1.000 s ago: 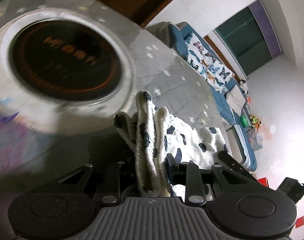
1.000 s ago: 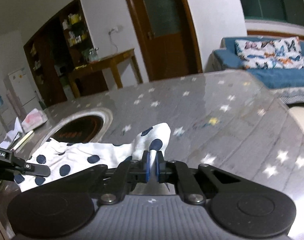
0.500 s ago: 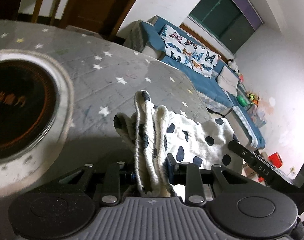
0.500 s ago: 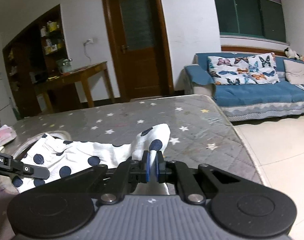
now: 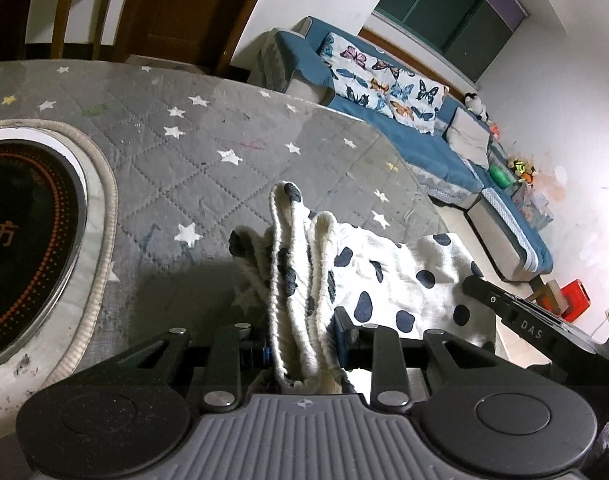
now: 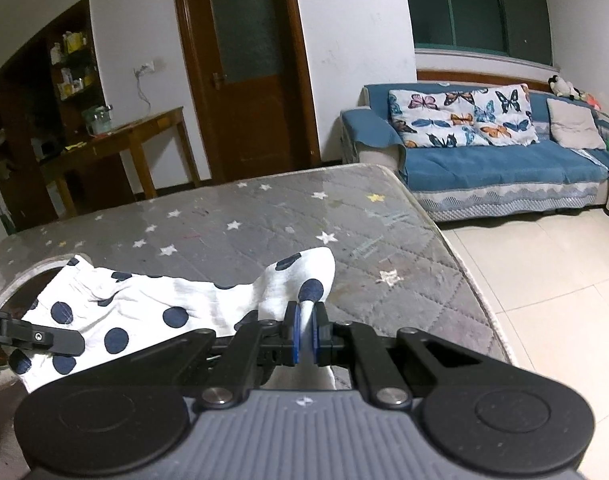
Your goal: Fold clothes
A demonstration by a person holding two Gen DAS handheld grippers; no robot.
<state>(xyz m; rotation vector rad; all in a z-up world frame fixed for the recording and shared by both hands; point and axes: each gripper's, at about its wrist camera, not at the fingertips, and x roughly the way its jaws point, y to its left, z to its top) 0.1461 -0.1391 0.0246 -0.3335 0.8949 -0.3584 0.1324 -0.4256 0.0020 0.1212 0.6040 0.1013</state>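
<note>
Round burner: the dark glass cooktop ring with orange dots [image 5: 20, 240], set in the table, lies at the far left of the left wrist view; a second ago it filled that view, so the left tool has swung away from it toward the table's open end.
Table cover: grey quilted cloth with white stars [image 5: 208, 152], bare beyond the garment.
Left gripper: the left gripper [image 5: 300, 344] stays clamped on a thick bunch of gathered, ribbed edge folds; its jaws stand apart only by the thickness of that bunch.
Garment: the white cloth garment with dark blue polka dots [image 5: 388, 276] hangs stretched between the two tools, just above the table; whether its middle touches the cover I cannot tell.
Right gripper: the right gripper [image 6: 304, 336] keeps a thin corner pinched, blue pads nearly together, the corner standing up past them.
Change: both views have turned from the burner side to the sofa side, with both holds unchanged.
Meaning: judged so, the cloth is being carried, spread out, to clear table before laying and folding.
</note>
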